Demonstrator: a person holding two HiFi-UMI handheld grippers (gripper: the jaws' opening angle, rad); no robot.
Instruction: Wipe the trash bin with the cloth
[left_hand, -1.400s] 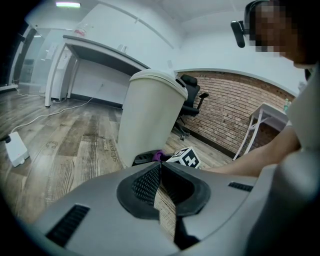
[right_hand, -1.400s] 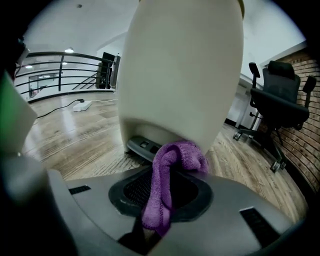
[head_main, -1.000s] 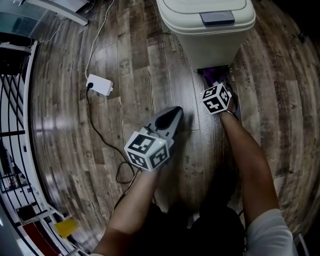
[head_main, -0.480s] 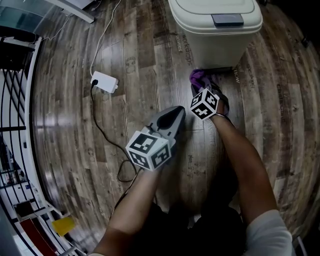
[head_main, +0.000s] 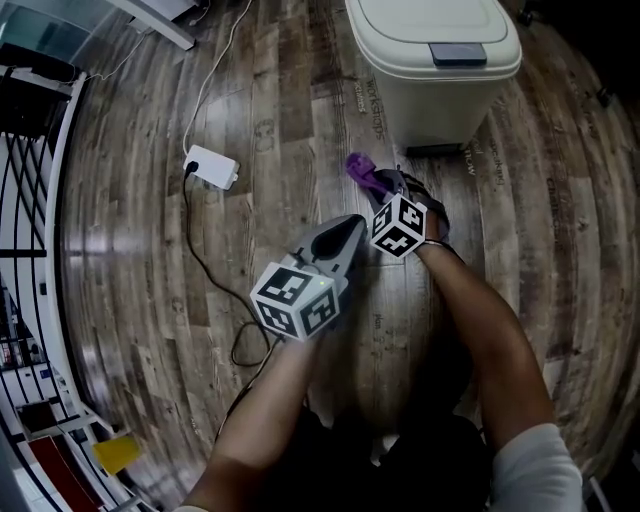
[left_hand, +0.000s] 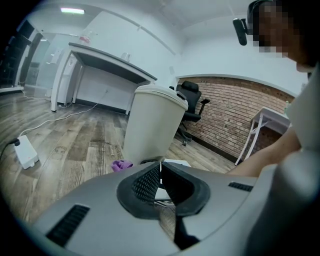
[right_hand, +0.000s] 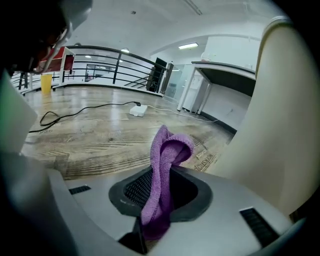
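A cream trash bin (head_main: 432, 60) with a grey lid latch stands on the wood floor at the top of the head view; the same trash bin (left_hand: 152, 122) rises ahead in the left gripper view and fills the right side (right_hand: 280, 120) of the right gripper view. My right gripper (head_main: 385, 185) is shut on a purple cloth (head_main: 360, 168), held just in front of the bin's base. The cloth (right_hand: 162, 170) sticks up between its jaws. My left gripper (head_main: 345, 232) hangs lower left of it, jaws shut with nothing between them.
A white power adapter (head_main: 213, 167) lies on the floor to the left, with a white cable toward the top and a black cable (head_main: 215, 290) looping beside my left arm. A black railing (head_main: 25, 190) and a yellow object (head_main: 115, 452) sit far left. A desk (left_hand: 107, 67) and an office chair (left_hand: 190, 100) stand behind the bin.
The right gripper has moved left and back from the bin's base, carrying the purple cloth with it. The left gripper has stayed nearly still.
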